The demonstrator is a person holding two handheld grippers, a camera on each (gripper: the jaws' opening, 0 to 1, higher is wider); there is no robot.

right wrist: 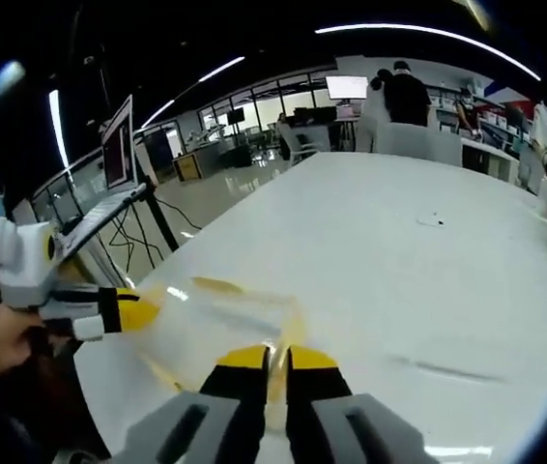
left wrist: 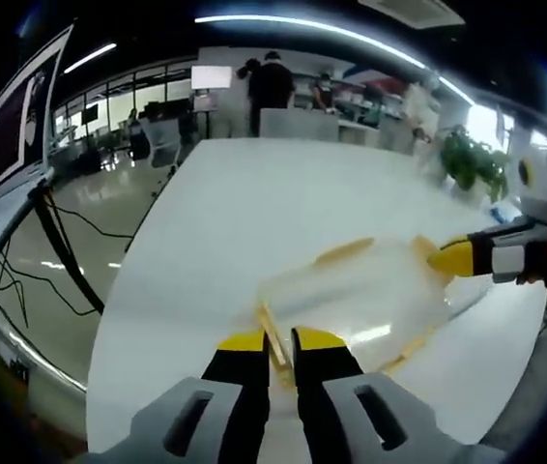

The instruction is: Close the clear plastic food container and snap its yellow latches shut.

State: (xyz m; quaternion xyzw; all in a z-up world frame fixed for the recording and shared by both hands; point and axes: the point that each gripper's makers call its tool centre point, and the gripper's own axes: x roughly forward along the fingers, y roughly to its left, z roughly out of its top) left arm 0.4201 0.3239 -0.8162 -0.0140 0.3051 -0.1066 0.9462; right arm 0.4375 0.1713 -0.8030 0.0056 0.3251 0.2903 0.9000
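- Our left claw (left wrist: 279,340) pinches a yellow latch (left wrist: 272,333) at the near edge of the clear container (left wrist: 360,290) — the box lies just ahead on the white tabletop (left wrist: 254,203).
- Our right claw (right wrist: 275,358) is pressed together on the opposite latch (right wrist: 275,372).
- Past both claws — a laptop (right wrist: 119,155) and a potted plant (left wrist: 472,159).

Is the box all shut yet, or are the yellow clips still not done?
Nearly there, I think. The lid looks down on the clear container. Right now the left gripper is closed on one yellow latch, and the right gripper on another latch. The motion blur hides whether any latch has snapped, so pressing them shut is probably still left.
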